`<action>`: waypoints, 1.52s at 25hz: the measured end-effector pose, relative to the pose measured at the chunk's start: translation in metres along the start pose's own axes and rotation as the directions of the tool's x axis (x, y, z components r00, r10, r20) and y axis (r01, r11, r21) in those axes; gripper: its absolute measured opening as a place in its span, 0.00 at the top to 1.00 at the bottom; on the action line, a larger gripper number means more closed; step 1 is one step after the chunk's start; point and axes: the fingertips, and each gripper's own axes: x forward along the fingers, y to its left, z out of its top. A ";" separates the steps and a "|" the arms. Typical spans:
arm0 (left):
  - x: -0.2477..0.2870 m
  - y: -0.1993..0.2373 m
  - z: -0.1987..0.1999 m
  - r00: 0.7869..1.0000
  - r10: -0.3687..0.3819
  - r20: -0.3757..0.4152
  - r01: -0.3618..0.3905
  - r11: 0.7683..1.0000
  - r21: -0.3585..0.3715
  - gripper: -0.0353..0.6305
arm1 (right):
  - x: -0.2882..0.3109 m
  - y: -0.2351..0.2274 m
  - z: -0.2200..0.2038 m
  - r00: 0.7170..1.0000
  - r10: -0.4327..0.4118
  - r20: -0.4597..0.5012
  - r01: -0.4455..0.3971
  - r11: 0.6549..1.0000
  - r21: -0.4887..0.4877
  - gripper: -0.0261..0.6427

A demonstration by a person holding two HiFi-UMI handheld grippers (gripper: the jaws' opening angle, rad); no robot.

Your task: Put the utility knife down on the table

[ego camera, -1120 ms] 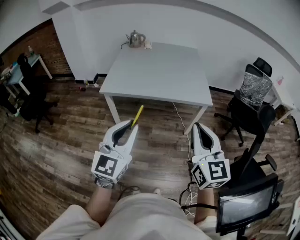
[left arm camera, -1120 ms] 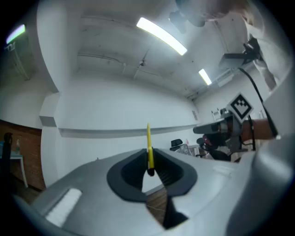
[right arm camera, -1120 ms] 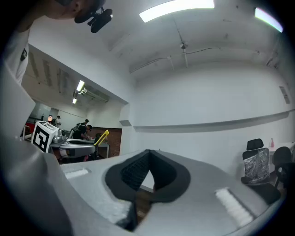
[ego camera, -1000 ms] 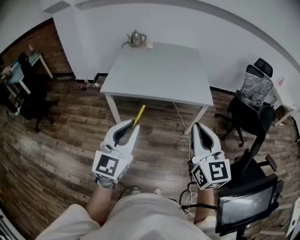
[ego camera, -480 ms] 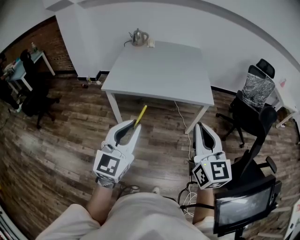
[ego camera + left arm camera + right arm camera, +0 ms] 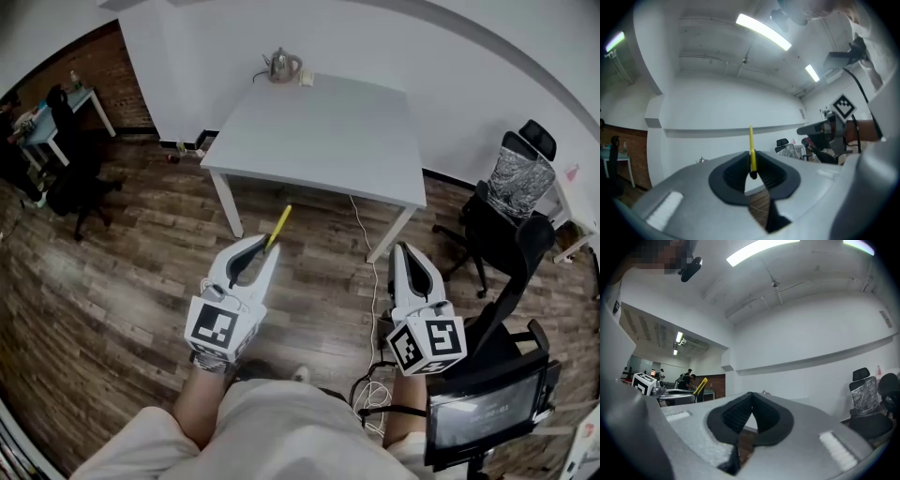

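Observation:
A slim yellow utility knife (image 6: pixel 278 225) sticks out forward from my left gripper (image 6: pixel 267 247), which is shut on its near end. In the left gripper view the knife (image 6: pixel 751 149) stands upright between the dark pads (image 6: pixel 765 172). My right gripper (image 6: pixel 402 249) is shut with nothing in it; its pads (image 6: pixel 761 411) meet at the tips. Both grippers point level over the wooden floor, short of the white table (image 6: pixel 319 141). From the right gripper view, the left gripper's knife (image 6: pixel 701 384) shows at the far left.
A metal kettle (image 6: pixel 281 66) stands at the table's far edge. Black office chairs (image 6: pixel 506 220) and a monitor (image 6: pixel 483 412) crowd the right side. Cables (image 6: pixel 373 394) lie on the floor by my feet. Another chair (image 6: pixel 80 192) and a small desk (image 6: pixel 61 103) are at the far left.
Both grippers have moved a little forward toward the table together, and the table now looks slightly nearer. The left gripper's hold on the knife is unchanged.

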 end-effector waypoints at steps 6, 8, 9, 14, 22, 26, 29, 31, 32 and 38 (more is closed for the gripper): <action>0.006 -0.016 0.008 1.000 0.019 0.000 -0.019 0.999 -0.030 0.87 | 0.000 -0.013 -0.005 0.999 0.018 -0.027 -0.018 1.000 -0.003 0.96; 0.004 -0.011 0.001 1.000 0.025 -0.017 -0.025 1.000 0.002 0.87 | 0.001 -0.012 -0.004 0.999 0.026 -0.027 -0.026 1.000 -0.011 0.96; 0.003 -0.010 -0.002 0.999 0.027 -0.021 -0.027 0.999 0.017 0.87 | 0.002 -0.012 -0.004 0.999 0.028 -0.027 -0.029 0.999 -0.017 0.96; 0.009 -0.014 -0.001 1.000 0.018 -0.022 -0.017 1.000 0.018 0.87 | 0.002 -0.014 -0.007 0.999 0.024 -0.041 -0.026 0.999 -0.037 0.96; 0.013 -0.002 -0.015 0.999 0.020 -0.033 -0.019 1.000 0.022 0.87 | 0.009 -0.019 -0.014 0.999 0.002 -0.054 -0.003 1.000 -0.016 0.96; 0.023 0.006 -0.016 0.999 0.016 -0.033 -0.015 1.000 0.018 0.87 | 0.019 -0.023 -0.015 0.998 -0.004 -0.057 0.004 1.000 -0.013 0.96; 0.030 0.011 -0.018 1.000 0.010 -0.028 -0.009 1.000 0.019 0.87 | 0.027 -0.022 -0.015 0.998 -0.004 -0.055 0.003 1.000 -0.013 0.96; 0.036 0.016 -0.020 1.000 0.013 -0.023 -0.013 1.000 0.013 0.87 | 0.034 -0.024 -0.015 0.999 -0.006 -0.053 0.005 1.000 -0.014 0.96; 0.039 0.020 -0.021 1.000 0.015 -0.021 -0.015 1.000 0.010 0.87 | 0.038 -0.024 -0.015 0.999 -0.006 -0.052 0.005 1.000 -0.015 0.96; 0.060 0.040 -0.028 1.000 0.019 -0.016 -0.019 1.000 -0.004 0.87 | 0.063 -0.032 -0.015 0.998 -0.013 -0.054 0.011 0.999 -0.032 0.96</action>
